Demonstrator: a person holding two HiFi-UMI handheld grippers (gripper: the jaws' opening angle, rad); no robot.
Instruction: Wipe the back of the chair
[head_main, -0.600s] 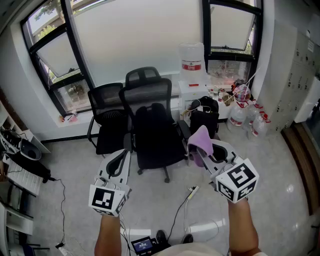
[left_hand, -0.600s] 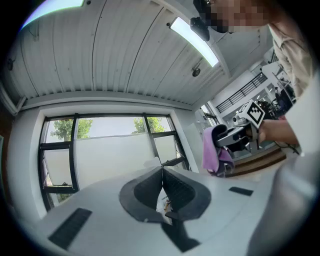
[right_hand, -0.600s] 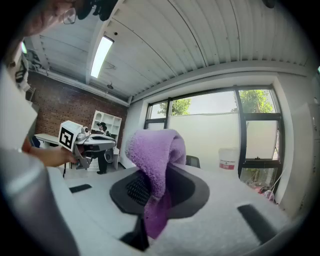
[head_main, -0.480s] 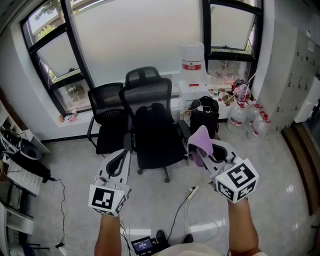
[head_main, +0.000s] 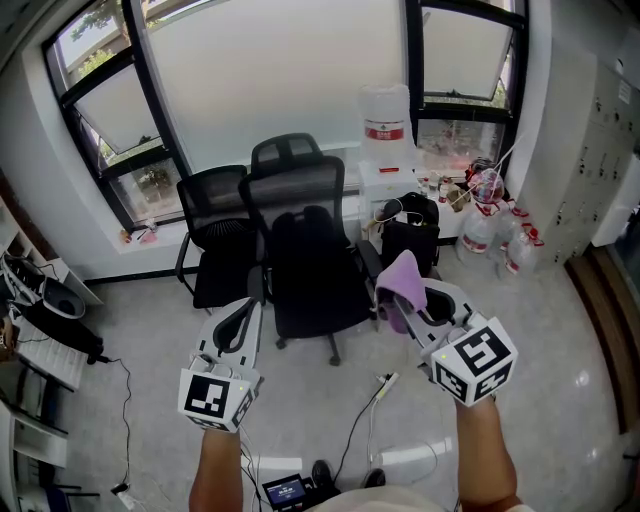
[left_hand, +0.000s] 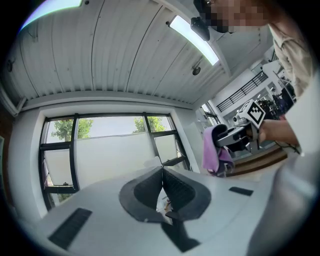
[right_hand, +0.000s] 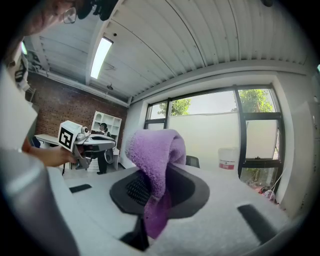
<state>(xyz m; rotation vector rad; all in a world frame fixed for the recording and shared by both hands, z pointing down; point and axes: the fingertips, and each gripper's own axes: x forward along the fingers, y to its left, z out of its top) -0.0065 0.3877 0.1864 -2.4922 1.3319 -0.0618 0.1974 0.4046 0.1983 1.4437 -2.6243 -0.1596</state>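
Chair back (head_main: 296, 186) wiping is best begun with the purple cloth (head_main: 401, 284) — pinched in the right gripper (head_main: 418, 303) — carried forward and pressed flat on it. Both grippers are held side by side, pointed ahead; the left gripper (head_main: 236, 320) is closed on nothing. The chair is seen well beyond, by the window (head_main: 270, 70).

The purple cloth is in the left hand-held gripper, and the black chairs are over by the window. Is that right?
Not quite. The purple cloth is in the right hand-held gripper, not the left one. The right gripper view shows its jaws shut on the cloth. The left hand-held gripper is shut with nothing in it. The black chairs are by the window, as you said.
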